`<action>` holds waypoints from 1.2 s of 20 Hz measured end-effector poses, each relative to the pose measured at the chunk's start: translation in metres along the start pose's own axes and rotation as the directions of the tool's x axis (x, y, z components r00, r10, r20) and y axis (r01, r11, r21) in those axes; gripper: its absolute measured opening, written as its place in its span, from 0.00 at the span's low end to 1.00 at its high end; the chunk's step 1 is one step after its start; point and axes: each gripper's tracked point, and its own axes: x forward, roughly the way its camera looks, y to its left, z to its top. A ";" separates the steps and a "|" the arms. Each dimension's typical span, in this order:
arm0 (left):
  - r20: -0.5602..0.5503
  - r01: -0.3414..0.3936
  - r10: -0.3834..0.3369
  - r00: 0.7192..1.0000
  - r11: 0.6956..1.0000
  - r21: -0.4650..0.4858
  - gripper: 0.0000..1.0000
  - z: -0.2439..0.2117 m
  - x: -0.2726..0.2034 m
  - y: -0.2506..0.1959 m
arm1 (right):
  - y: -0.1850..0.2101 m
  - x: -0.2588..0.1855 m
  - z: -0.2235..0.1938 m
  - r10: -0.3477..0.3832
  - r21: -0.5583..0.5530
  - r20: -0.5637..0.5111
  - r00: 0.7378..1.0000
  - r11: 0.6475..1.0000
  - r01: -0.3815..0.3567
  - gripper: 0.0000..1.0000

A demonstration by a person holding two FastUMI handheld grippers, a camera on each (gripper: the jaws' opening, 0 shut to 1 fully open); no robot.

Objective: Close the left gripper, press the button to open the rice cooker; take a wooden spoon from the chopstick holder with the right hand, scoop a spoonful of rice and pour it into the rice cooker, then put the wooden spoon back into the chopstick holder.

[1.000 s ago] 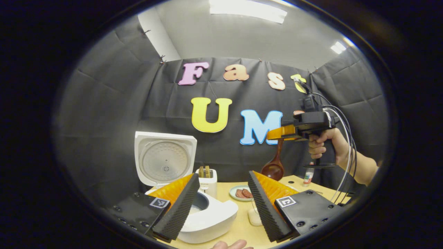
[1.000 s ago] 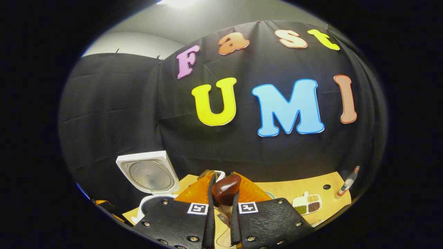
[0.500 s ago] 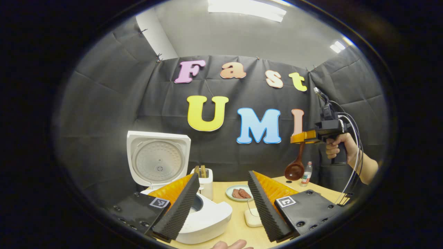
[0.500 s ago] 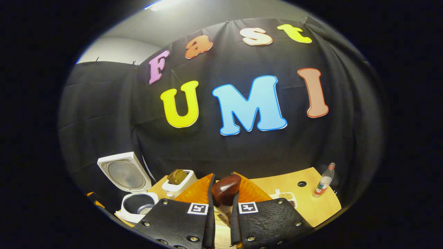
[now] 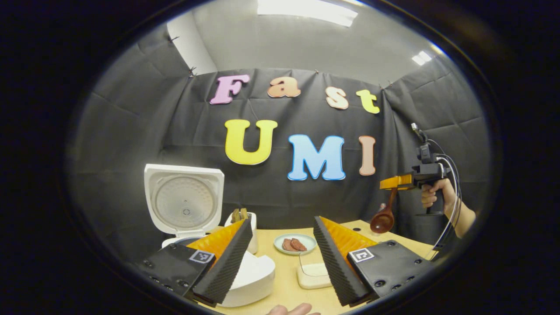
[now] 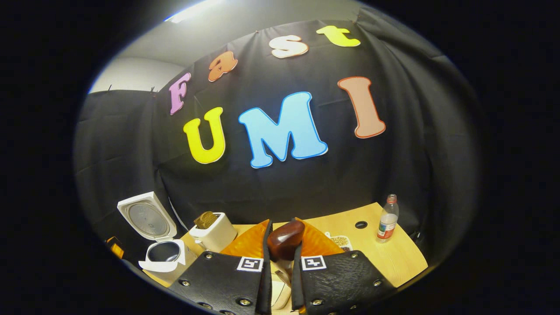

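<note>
My left claw (image 5: pixel 282 258) stands open, fingers well apart, low over the surface (image 5: pixel 288 280). Between and behind them I see a plate (image 5: pixel 295 243) with reddish pieces on it and a small white box (image 5: pixel 314 276) nearer me. The rice cooker (image 5: pixel 245 280) sits at left, partly behind my left finger, with its lid (image 5: pixel 183 203) swung upright. A white holder (image 5: pixel 250 227) with something brownish in its top stands just beside the cooker; what is in it I can't make out.

Far right in the left gripper view, a hand (image 5: pixel 435 197) holds my right claw (image 5: pixel 396 182) raised above the surface. It grips the wooden spoon (image 5: pixel 384 217) by the handle, bowl hanging down.

The right gripper view looks along that claw (image 6: pixel 281 258): fingers pressed on the spoon handle, whose rounded end (image 6: pixel 285 239) pokes up between them. From here I see into the cooker's dark pot (image 6: pixel 162 252), which the left gripper view hides. It also gives me a bottle (image 6: pixel 386 218) standing at the surface's right end, and a small tray of grains (image 6: pixel 340 241) just past the claw. The spoon's bowl is out of sight here.
</note>
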 end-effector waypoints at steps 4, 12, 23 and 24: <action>-0.014 -0.002 0.002 1.000 1.000 0.001 0.96 -0.001 0.004 -0.002 | -0.039 -0.002 -0.013 -0.042 0.020 -0.024 0.999 0.999 0.042 0.18; -0.031 0.001 -0.001 1.000 1.000 0.001 0.98 -0.002 0.005 -0.011 | -0.081 0.003 -0.045 -0.101 0.044 -0.055 0.993 0.994 0.104 0.18; -0.051 0.033 -0.033 0.998 0.999 0.007 0.98 -0.002 0.013 -0.026 | -0.097 0.004 -0.087 -0.156 0.059 -0.063 0.986 0.985 0.160 0.18; -0.053 0.033 -0.032 0.998 0.999 0.012 0.98 -0.001 0.013 -0.027 | -0.097 0.007 -0.092 -0.160 0.062 -0.065 0.985 0.985 0.164 0.18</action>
